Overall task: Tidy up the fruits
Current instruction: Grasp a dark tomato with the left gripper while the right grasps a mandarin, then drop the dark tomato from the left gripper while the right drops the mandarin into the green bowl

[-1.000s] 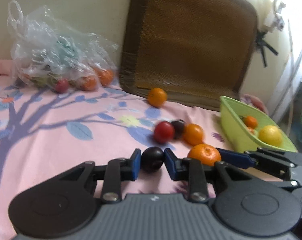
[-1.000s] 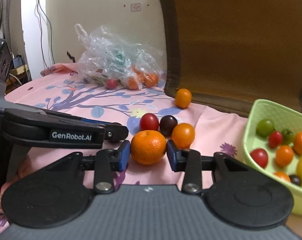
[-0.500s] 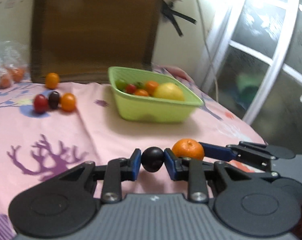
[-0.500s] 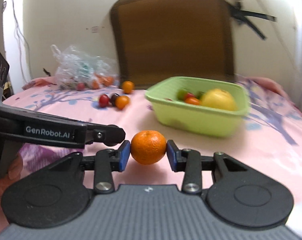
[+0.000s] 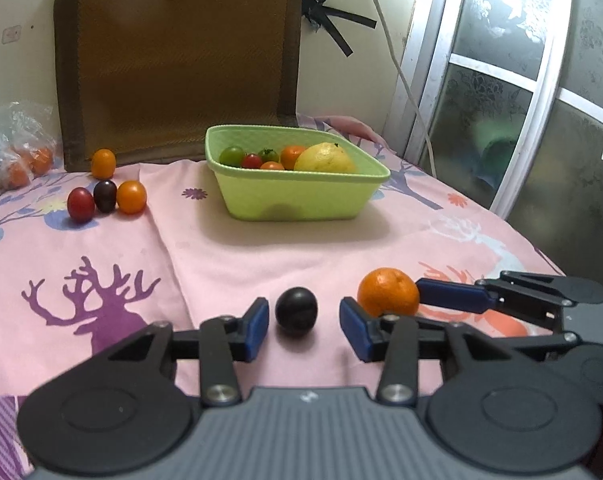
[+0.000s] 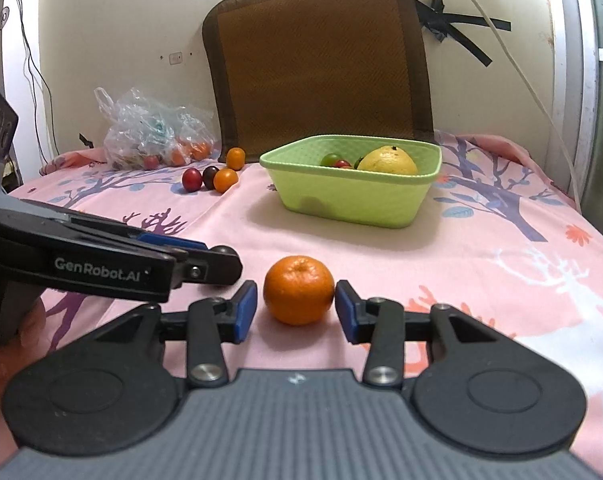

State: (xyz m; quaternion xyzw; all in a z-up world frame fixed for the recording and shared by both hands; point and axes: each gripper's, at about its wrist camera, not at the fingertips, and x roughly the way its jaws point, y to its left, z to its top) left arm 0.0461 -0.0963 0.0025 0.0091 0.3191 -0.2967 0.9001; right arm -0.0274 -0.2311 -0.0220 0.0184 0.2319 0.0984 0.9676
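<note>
Left wrist: left gripper [image 5: 303,330] jaws just parted, pads clear of the dark plum [image 5: 296,311] on the pink cloth [image 5: 261,248]; smooth, round, likely rolls; take it across its middle

Right wrist: right gripper [image 6: 295,312] jaws just eased apart around the orange [image 6: 299,290] resting near the green basket [image 6: 353,196]; firm, dimpled skin, grips well at its widest

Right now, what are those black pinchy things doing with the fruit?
A person is sorting fruit with two hand-held grippers. The left gripper has just opened around a dark plum, which sits free on the pink cloth. The right gripper has just loosened around a mandarin. Neither fruit is in the green basket yet.
</note>
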